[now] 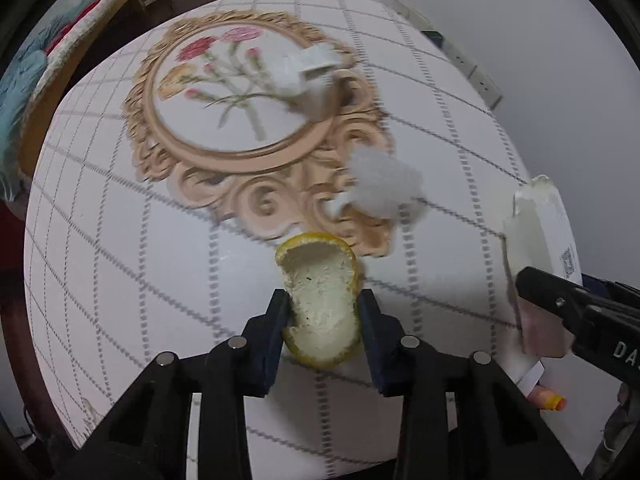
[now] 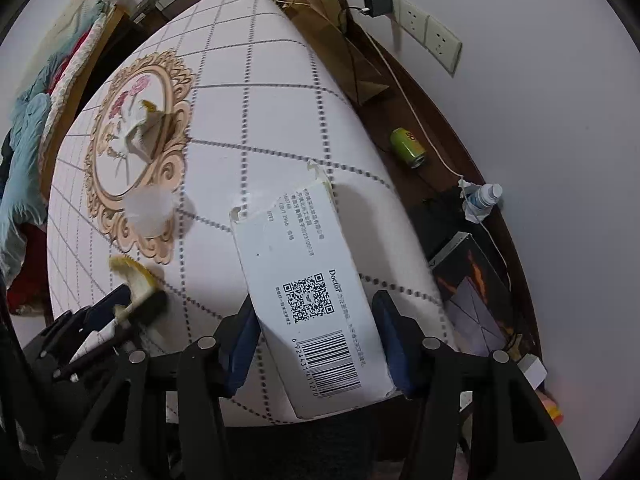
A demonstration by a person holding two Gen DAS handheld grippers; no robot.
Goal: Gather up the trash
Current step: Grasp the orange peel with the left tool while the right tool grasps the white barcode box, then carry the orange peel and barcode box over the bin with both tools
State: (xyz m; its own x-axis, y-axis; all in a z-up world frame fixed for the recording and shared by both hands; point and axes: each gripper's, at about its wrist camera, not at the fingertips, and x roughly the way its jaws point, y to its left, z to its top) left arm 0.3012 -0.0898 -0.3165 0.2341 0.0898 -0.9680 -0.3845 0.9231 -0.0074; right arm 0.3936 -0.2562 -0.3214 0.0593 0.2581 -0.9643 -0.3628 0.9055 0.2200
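The left gripper pinches a citrus peel and the right gripper clamps a torn white carton across its width, its long axis running away along the fingers.

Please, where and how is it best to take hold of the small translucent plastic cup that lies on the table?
The small translucent plastic cup lies on its side on the white checked tablecloth, free of other things. Probably best to come from above and close the fingers across its round side wall near the middle. The wall looks thin, so squeeze gently; gripping the rim could crush it.
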